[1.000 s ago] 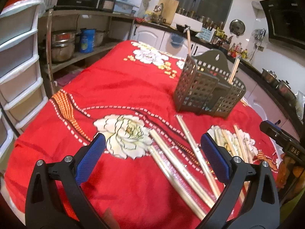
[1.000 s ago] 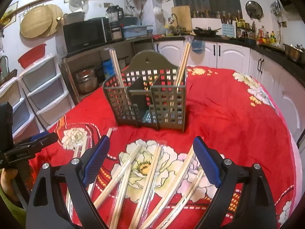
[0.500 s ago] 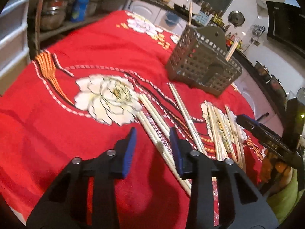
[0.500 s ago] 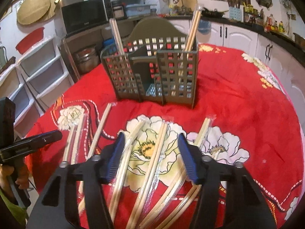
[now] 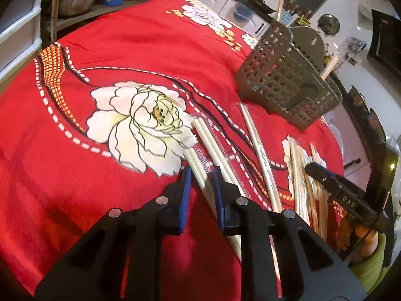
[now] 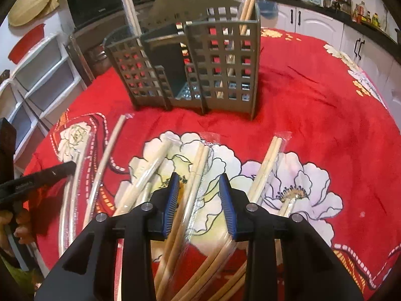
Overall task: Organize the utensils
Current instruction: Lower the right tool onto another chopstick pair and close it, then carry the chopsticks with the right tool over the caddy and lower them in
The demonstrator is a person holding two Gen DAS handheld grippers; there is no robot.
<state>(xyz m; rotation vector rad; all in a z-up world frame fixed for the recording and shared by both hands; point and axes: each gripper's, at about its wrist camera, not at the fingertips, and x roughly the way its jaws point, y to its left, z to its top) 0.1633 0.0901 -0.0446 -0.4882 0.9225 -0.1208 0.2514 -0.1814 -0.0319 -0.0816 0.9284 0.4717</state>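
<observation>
Two hand-held grippers work over a bench covered by a red floral cloth point(image 5: 140, 50). The grey lattice utensil caddy point(image 6: 200, 67) stands upright at the far middle of the bench; a few chopstick pairs already stand in its outer compartments, tips up, which suggests that it is the sorting destination.

Left gripper point(image 5: 201, 175): its jaws have just been closing and now stand only a narrow gap apart, astride the near end of one wrapped chopstick pair point(image 5: 198, 168) lying beside the white flower print. Whether the pads already press on the wrapper cannot be told.

Right gripper point(image 6: 199, 185): its jaws have also been closing but remain moderately apart, straddling another wrapped chopstick pair point(image 6: 198, 168) that lies lengthwise toward the caddy. The pads are clear of it on both sides, so nothing is held yet.

The remaining loose chopsticks point(image 6: 268, 165) lie fanned on the cloth near the grippers, between them and the caddy. Both tools are angled steeply downward, probably so that the fingertips can pinch a thin stick lying flat on soft fabric.
</observation>
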